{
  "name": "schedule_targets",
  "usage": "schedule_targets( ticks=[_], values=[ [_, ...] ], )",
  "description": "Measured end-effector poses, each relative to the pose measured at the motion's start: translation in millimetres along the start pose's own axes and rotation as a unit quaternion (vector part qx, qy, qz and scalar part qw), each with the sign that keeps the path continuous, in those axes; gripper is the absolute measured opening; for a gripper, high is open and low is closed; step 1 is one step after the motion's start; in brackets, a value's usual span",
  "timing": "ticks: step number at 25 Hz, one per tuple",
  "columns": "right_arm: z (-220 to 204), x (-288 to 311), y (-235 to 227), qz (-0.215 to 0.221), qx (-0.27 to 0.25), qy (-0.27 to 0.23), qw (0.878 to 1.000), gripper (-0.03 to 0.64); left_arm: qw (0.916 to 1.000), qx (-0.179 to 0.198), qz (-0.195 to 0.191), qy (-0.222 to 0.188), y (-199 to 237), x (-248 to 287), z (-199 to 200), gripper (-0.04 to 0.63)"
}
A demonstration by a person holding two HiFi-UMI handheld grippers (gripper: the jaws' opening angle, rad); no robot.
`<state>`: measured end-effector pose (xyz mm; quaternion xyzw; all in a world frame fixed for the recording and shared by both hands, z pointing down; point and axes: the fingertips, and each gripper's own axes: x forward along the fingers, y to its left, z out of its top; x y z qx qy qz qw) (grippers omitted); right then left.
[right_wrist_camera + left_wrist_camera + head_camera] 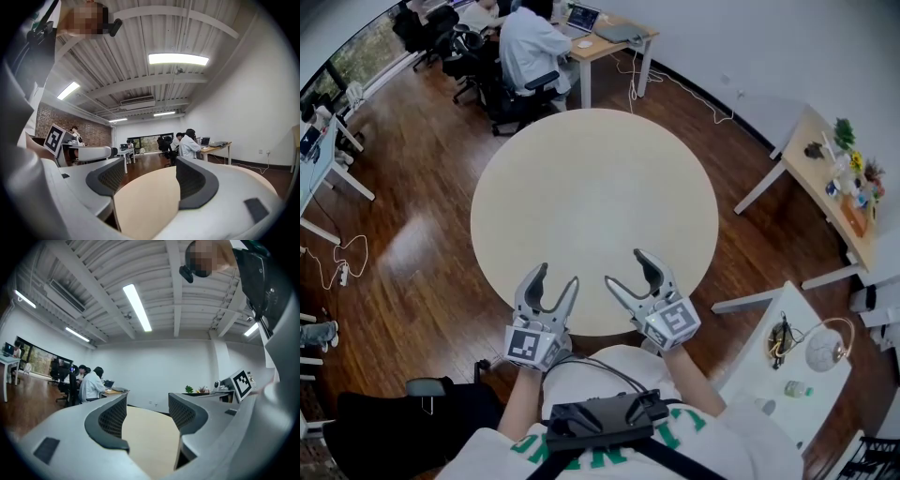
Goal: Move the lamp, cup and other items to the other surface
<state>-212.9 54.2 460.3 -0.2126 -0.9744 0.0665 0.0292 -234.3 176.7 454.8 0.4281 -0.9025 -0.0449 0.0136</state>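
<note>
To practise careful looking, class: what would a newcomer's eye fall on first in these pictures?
The large round cream table fills the middle of the head view, on dark wood flooring. Over its near edge the left gripper and right gripper stand open, nothing between their jaws. At lower right, a small white table carries a lamp with a round shade.

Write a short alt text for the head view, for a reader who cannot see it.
Seen from above, a person holds the left claw and right claw, both open and empty, over the near edge of a round beige table. A globe lamp sits on a white table at the right.
</note>
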Motion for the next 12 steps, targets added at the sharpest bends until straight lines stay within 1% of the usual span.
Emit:
schedule_targets(
  ticks=[4, 7, 12],
  values=[
    [3, -11, -5, -0.009, 0.000, 0.001, 1.000, 0.367, 0.9998, -0.019, -0.005, -0.002, -11, -3, 19, 0.262],
    [1, -18, -9, -0.019, -0.002, 0.006, 1.000, 0.367, 0.9998, -0.016, -0.005, 0.004, -12, -7, 19, 0.263],
    [5, -36, -13, -0.039, -0.026, 0.008, 0.999, 0.367, 0.9997, -0.014, -0.014, 0.016, -22, -14, 28, 0.263]
  ],
)
